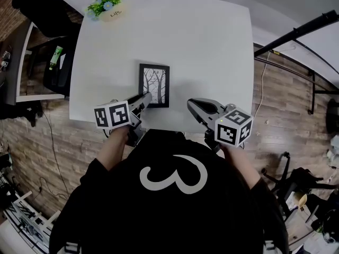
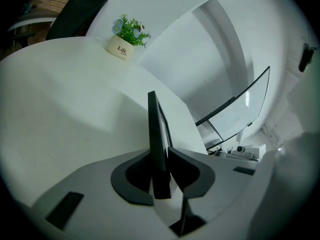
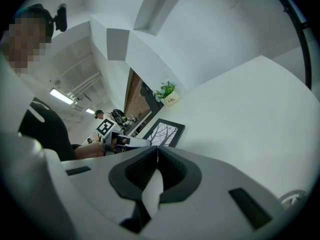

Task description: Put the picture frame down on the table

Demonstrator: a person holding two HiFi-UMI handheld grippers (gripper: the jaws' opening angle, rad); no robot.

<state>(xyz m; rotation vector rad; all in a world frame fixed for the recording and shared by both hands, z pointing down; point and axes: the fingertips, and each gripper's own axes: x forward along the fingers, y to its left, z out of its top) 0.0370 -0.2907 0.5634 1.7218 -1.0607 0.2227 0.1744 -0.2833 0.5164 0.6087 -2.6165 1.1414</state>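
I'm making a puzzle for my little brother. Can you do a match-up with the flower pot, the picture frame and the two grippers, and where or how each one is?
Things:
1 flower pot
2 picture frame
3 left gripper
4 right gripper

Places and states:
A jaws together, nothing in them
B black, with bare trees in it
C far left corner of the white table
D jaws on the frame's edge

Pairs: 1-C, 2-B, 3-D, 4-A
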